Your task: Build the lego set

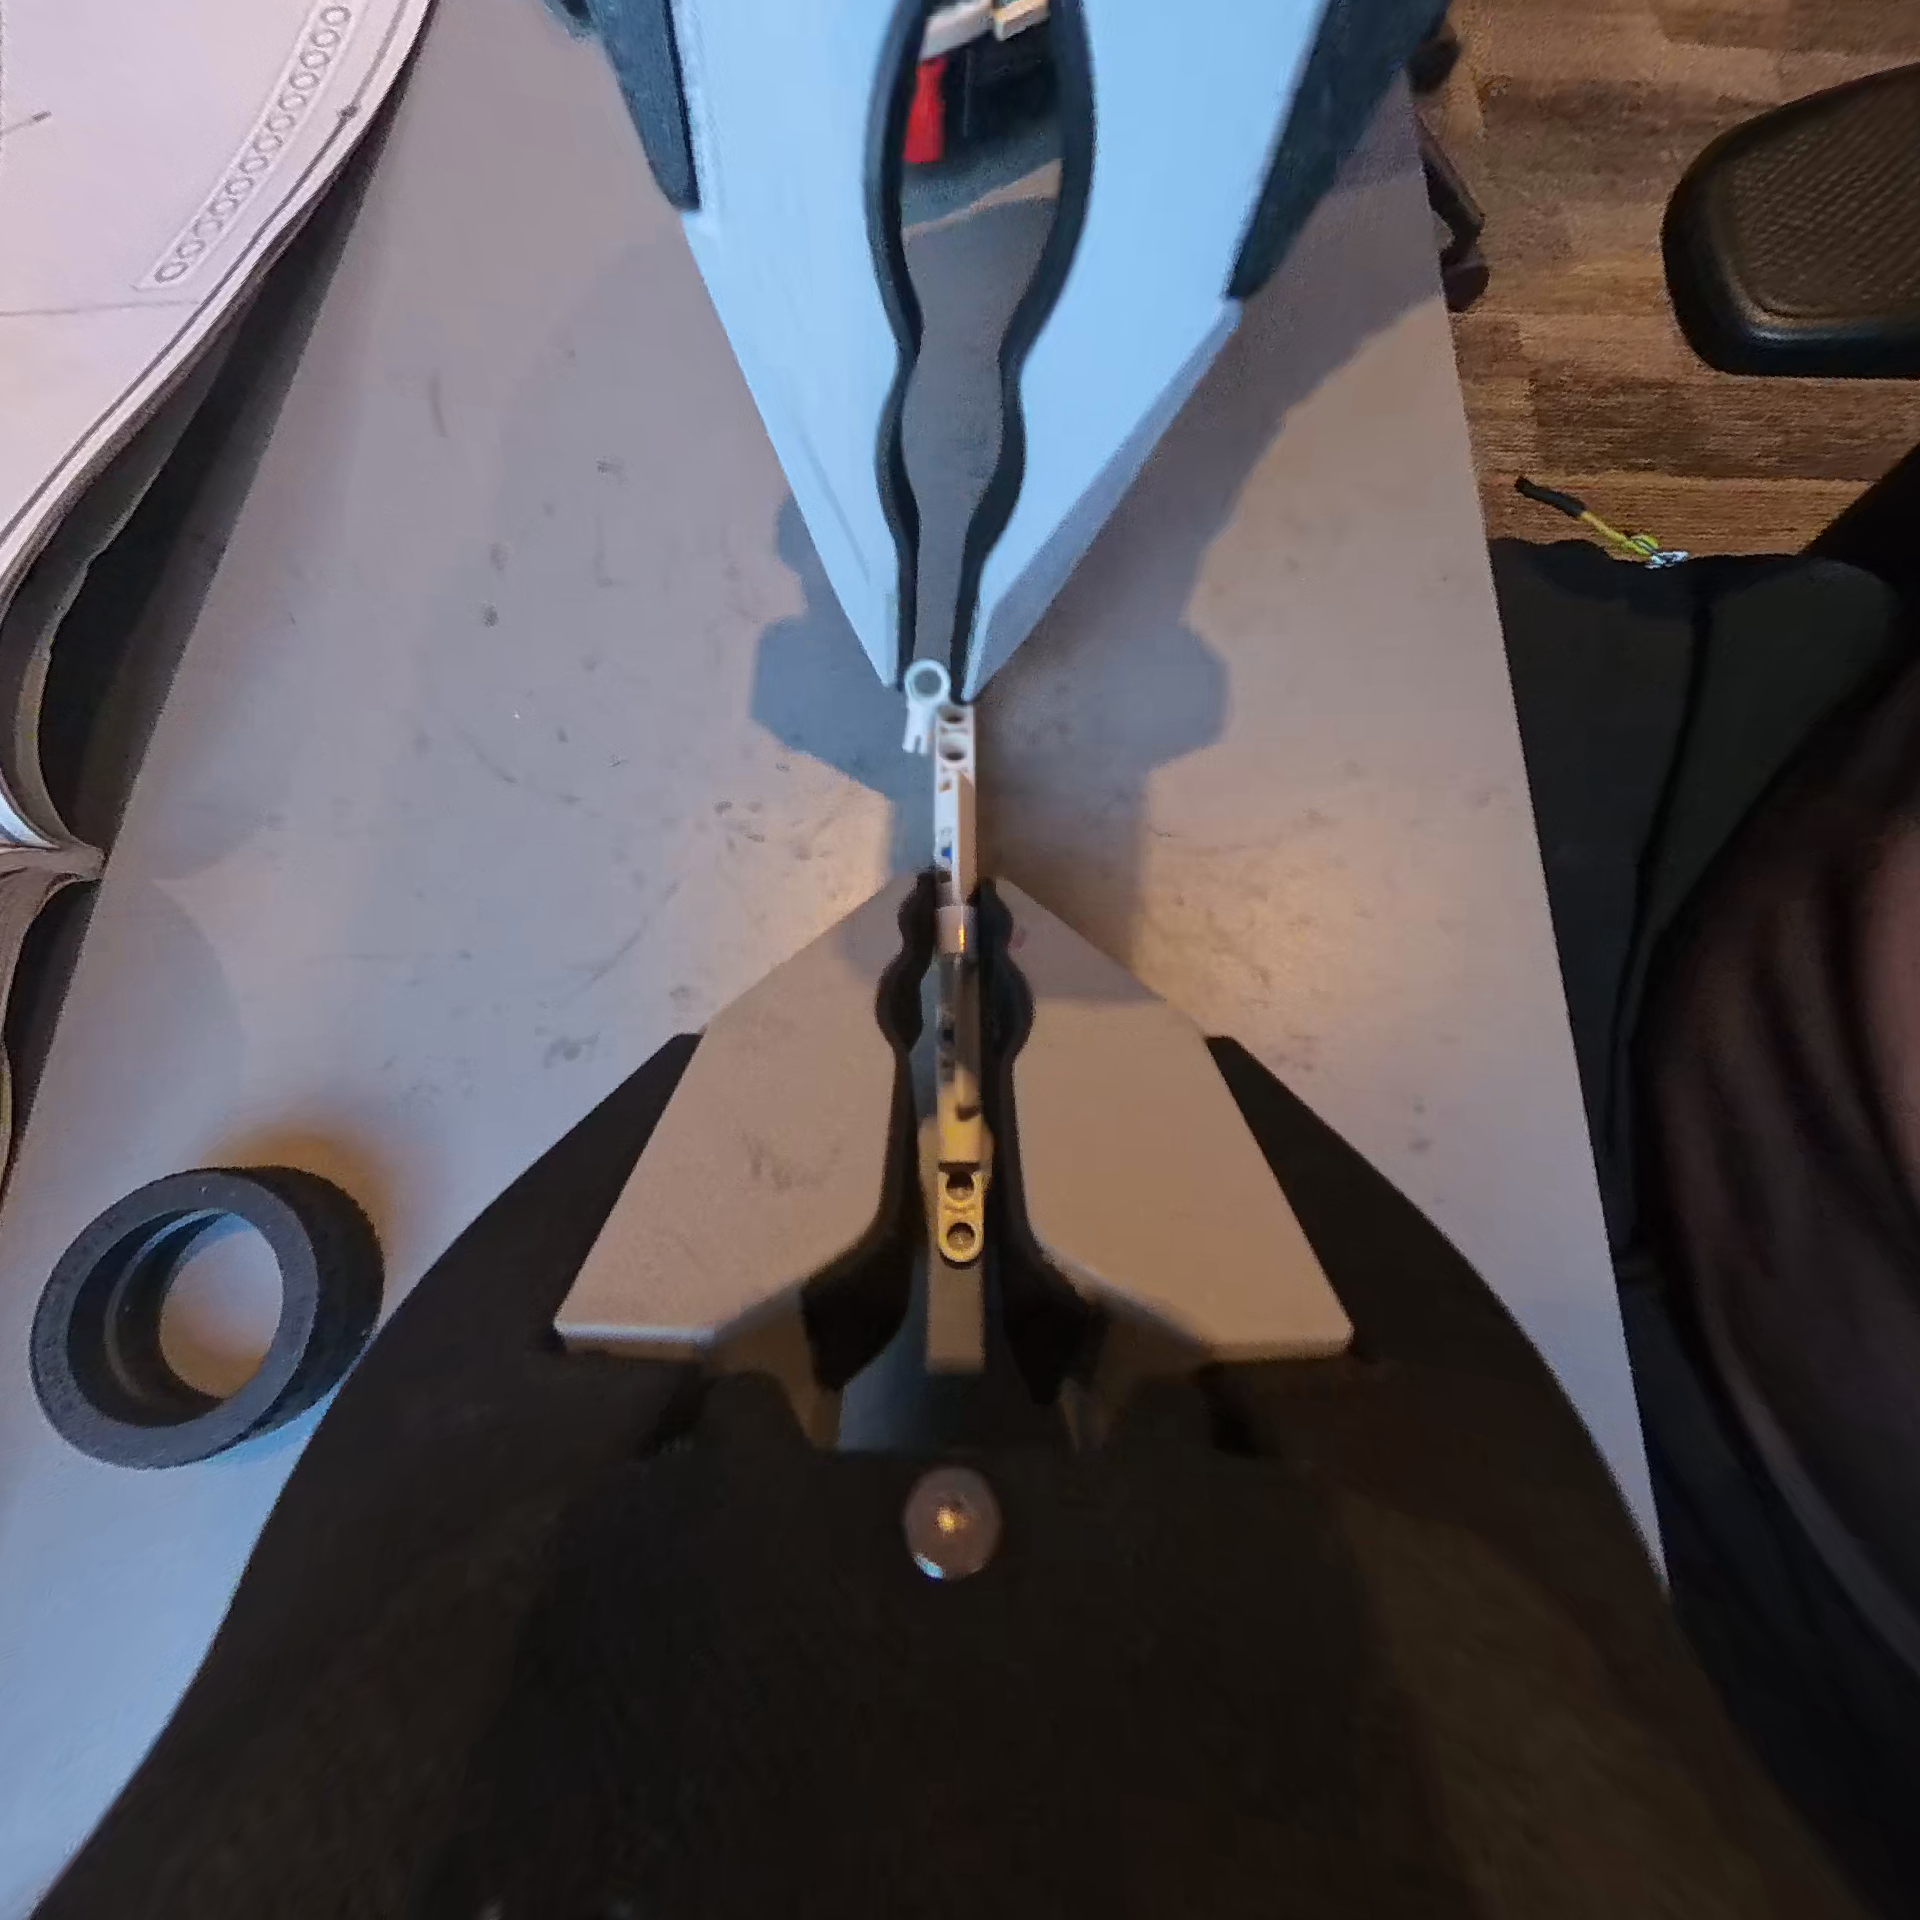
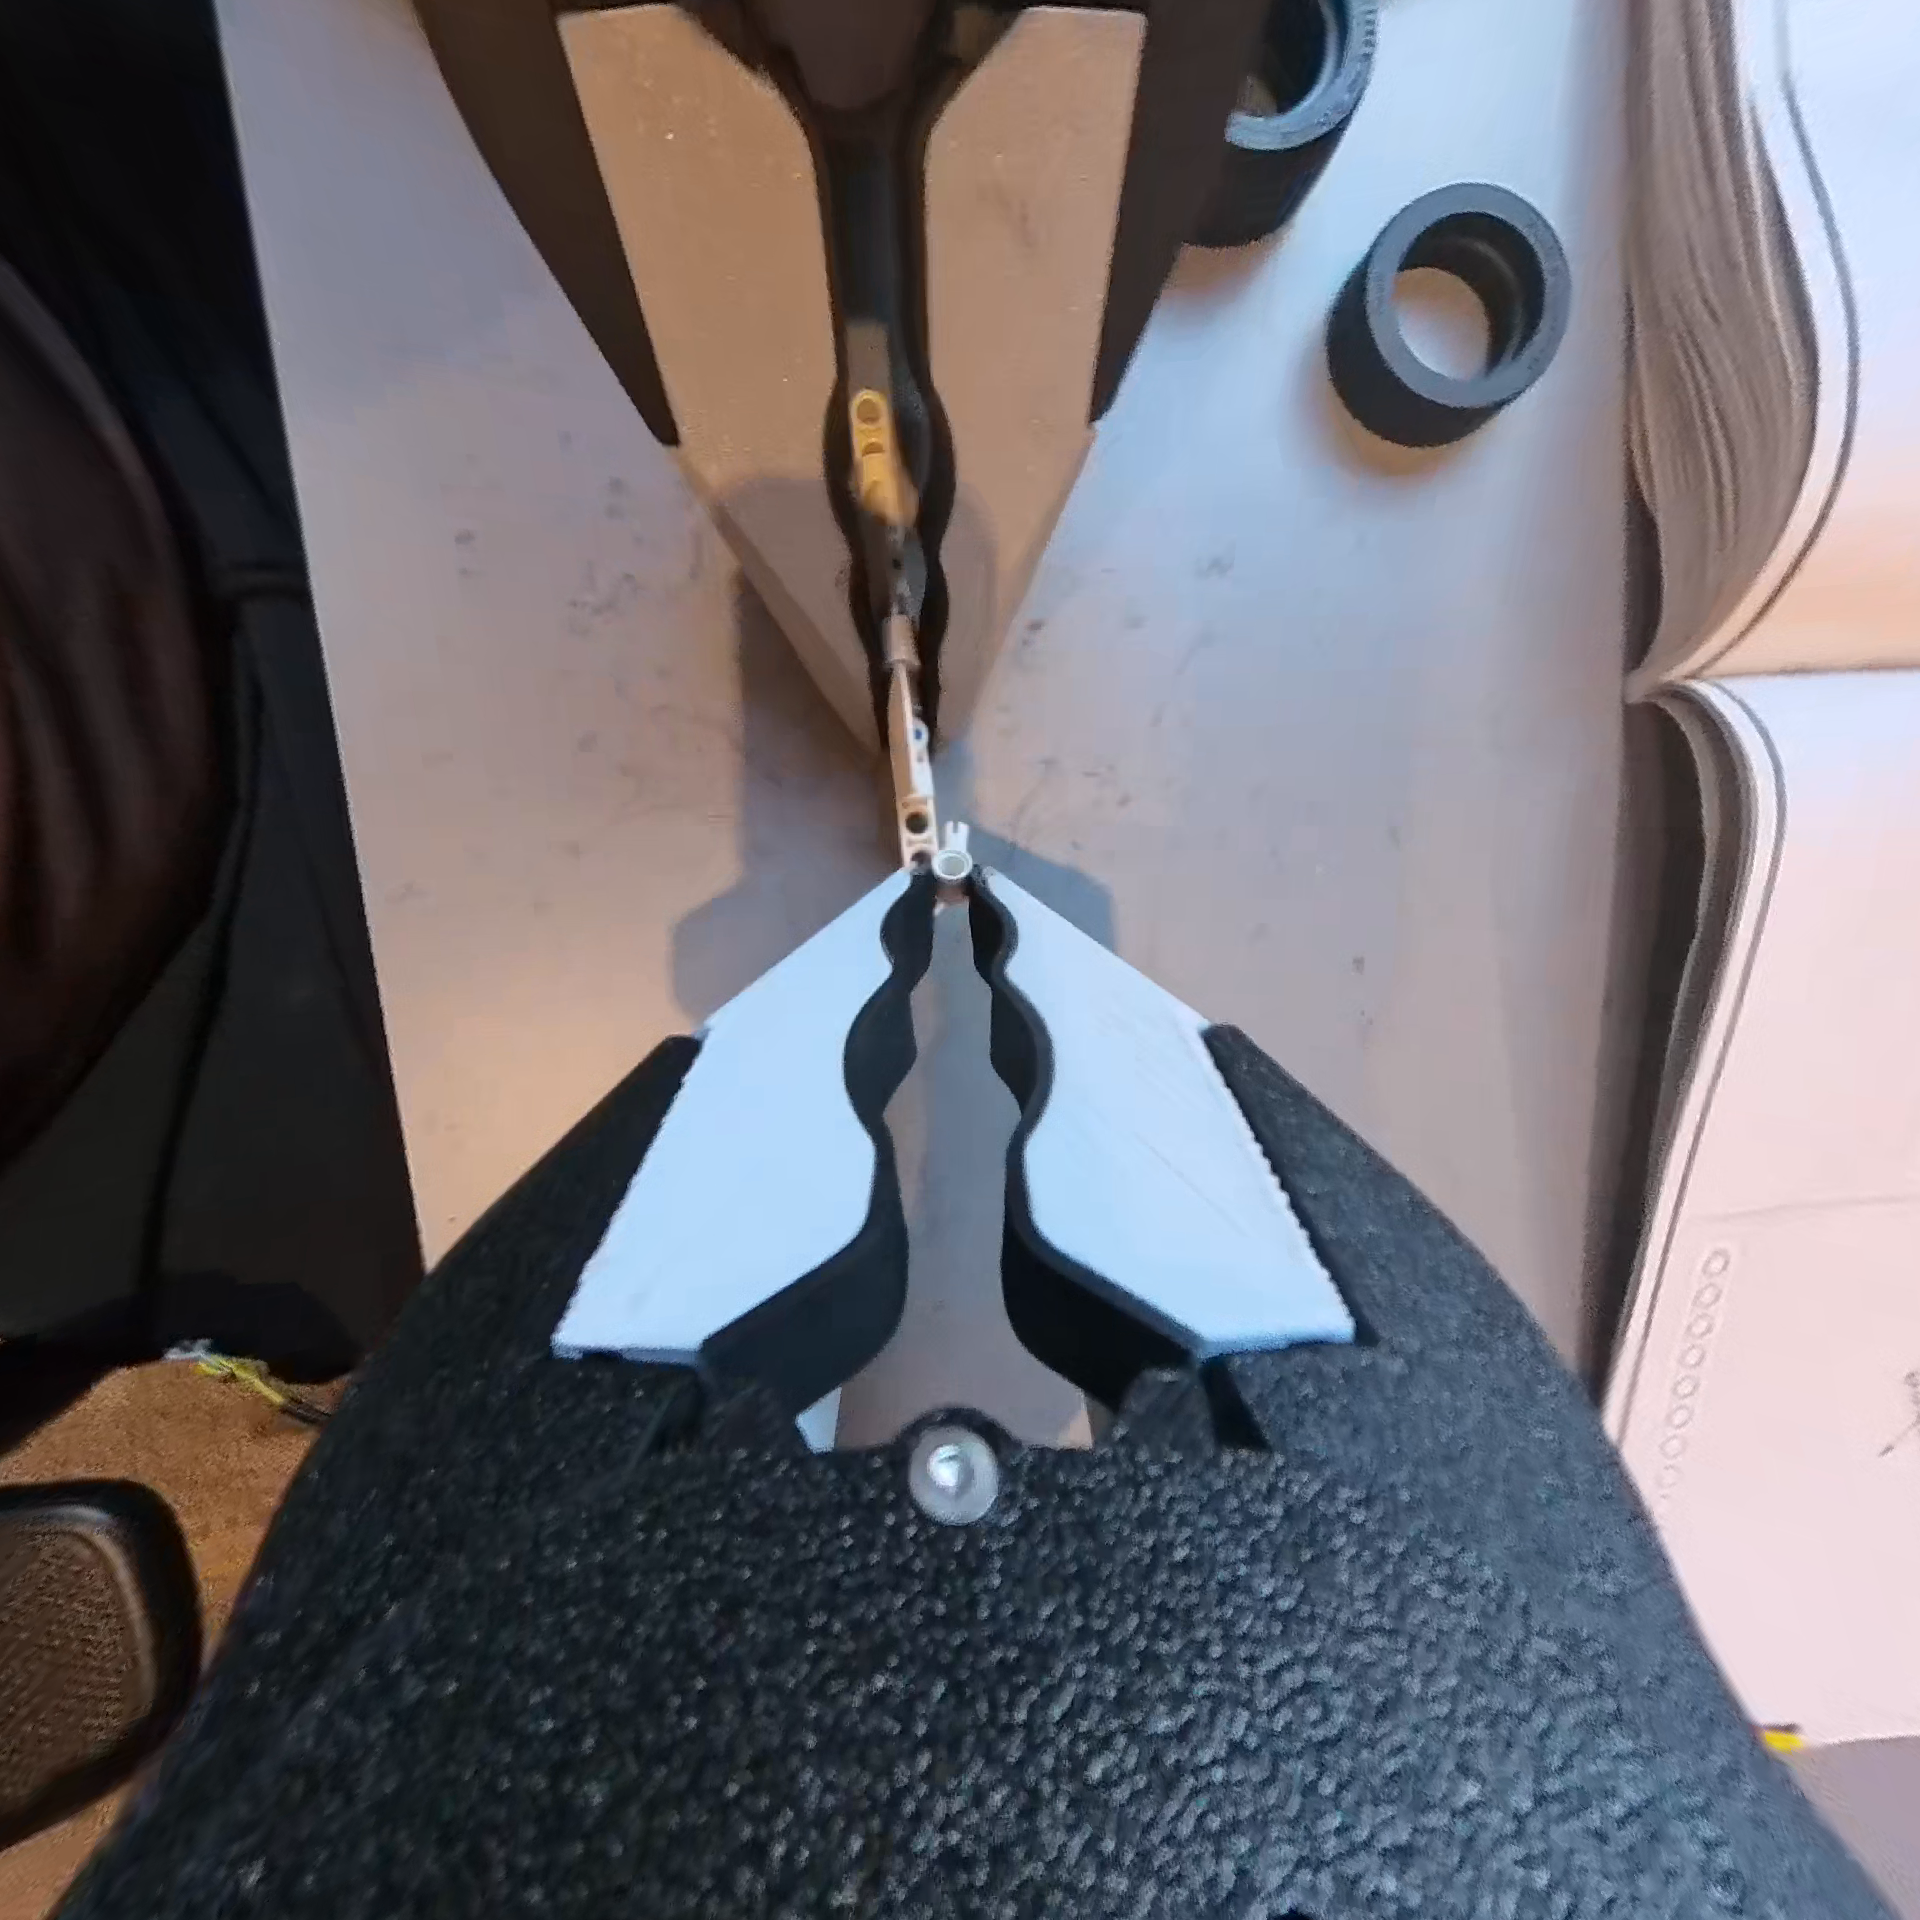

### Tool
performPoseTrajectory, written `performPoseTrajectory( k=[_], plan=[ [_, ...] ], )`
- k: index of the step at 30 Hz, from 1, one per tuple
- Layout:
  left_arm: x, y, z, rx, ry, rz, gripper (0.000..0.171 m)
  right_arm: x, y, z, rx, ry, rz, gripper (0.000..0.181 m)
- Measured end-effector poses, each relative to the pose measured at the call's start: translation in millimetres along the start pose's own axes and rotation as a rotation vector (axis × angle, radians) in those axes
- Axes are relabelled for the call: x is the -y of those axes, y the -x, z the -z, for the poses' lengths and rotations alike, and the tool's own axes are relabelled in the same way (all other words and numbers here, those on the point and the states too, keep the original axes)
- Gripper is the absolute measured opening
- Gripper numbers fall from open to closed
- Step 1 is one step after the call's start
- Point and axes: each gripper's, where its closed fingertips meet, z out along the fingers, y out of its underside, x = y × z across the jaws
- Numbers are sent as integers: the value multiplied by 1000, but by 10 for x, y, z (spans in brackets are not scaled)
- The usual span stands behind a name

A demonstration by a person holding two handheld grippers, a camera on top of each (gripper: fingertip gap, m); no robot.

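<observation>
Lego beam (image 1: 954,800) clamped by left gripper (image 1: 954,883); right gripper (image 2: 951,883) pinches connector (image 2: 952,860).

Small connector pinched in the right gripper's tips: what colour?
White; the small connector shows best in the right wrist view.

Looks like an office or a work room. A pale grey bench (image 1: 436,644) with scuffs and small dark marks. A black mesh office chair (image 1: 1808,239) just beside the bench, on a brown wood-look floor (image 1: 1558,343). A thick open booklet (image 2: 1756,520) lying at the far edge of the bench, pages curling up, with drawings of parts on the paper. Two small black rubber tyres (image 2: 1449,322) resting on the bench near the booklet. A thin yellow and black wire (image 1: 1600,530) lying on the floor by the chair. Warm light on one side of the bench, cool light on the other.
</observation>
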Motion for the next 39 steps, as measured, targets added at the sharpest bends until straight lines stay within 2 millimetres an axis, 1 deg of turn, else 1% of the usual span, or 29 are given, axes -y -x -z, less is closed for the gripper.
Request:
performPoseTrajectory(
  k=[1, 3, 7, 9, 10, 12, 14, 17, 19, 23, 25, 29, 31, 33, 36, 39],
  plan=[
    [2, -10, 0, -3, -1, -6, 12, -1, 3, 24, 1, -20, -24, 7],
    [3, -9, 2, -1, -2, -7, 19, -1, 35, 63, 7, -57, -59, 7],
    [44, -19, 41, 3, -35, -19, 24, -23, 73, 113, -7, -97, -100, 7],
    [103, -12, 88, 27, -71, -36, 22, -15, 79, 136, -5, -122, -125, 7],
    [168, -21, 118, 37, -100, -46, 22, 5, 87, 151, 1, -141, -134, 7],
    [320, -65, 165, 51, -160, -75, 19, 75, 99, 194, 17, -190, -155, 7],
    [396, -54, 168, 89, -175, -103, 16, 156, 109, 240, 35, -239, -170, 7],
    [457, -56, 182, 111, -205, -130, 4, 230, 114, 279, 55, -287, -188, 7],
    [491, -47, 220, 128, -233, -136, 2, 249, 108, 283, 59, -304, -198, 7],
    [486, -15, 244, 115, -262, -88, 2, 291, 71, 289, 37, -341, -198, 7],
    [539, 41, 310, 135, -318, -35, 2, 356, 3, 345, -12, -410, -203, 7],
    [733, 63, 545, 88, -524, 85, 2, 590, -63, 596, -96, -682, -213, 7],
    [780, 77, 621, 74, -584, 119, 2, 669, -87, 671, -113, -782, -236, 7],
    [744, 91, 607, 99, -557, 92, 2, 668, -98, 644, -95, -775, -255, 7],
    [743, 67, 611, 99, -561, 81, 2, 661, -75, 636, -79, -746, -227, 7],
    [745, 69, 599, 106, -554, 70, 2, 652, -74, 635, -103, -701, -186, 7]
  ],
)
